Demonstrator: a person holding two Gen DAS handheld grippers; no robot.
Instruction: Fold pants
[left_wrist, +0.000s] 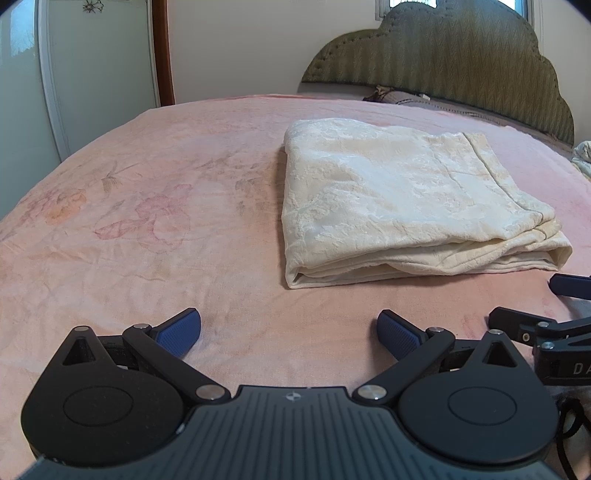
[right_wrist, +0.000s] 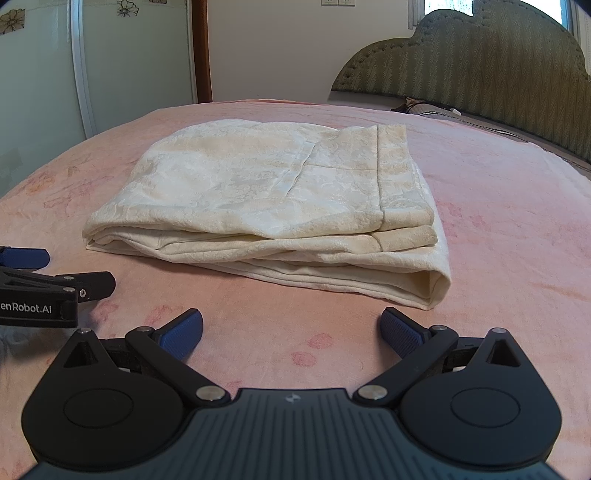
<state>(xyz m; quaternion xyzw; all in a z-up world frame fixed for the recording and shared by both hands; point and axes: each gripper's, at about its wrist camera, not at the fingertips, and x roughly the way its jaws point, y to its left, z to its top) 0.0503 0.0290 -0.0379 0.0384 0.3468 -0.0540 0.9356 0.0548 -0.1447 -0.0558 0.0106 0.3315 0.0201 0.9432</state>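
1. Your left claw (left_wrist: 289, 332) is spread wide, holding nothing.
2. Your right claw (right_wrist: 291, 332) is likewise spread and holding nothing.
3. The folded pants (right_wrist: 273, 206) lie mid-bed (left_wrist: 129, 221), ahead of both claws.

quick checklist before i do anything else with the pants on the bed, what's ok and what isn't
1. Left gripper empty, jaws wide apart: ok.
2. Right gripper empty, jaws wide apart: ok.
3. Both grippers clear of the pants, bare bedspread between them: ok.
4. Pants folded into a flat stack: ok, layers lie on each other with folded edges at the near side.
5. Edges lined up: not ok, in the right wrist view the lower layers stick out past the top one at the near right corner.
6. Far side of the stack tidy: cannot tell, it is hidden behind the top layer.
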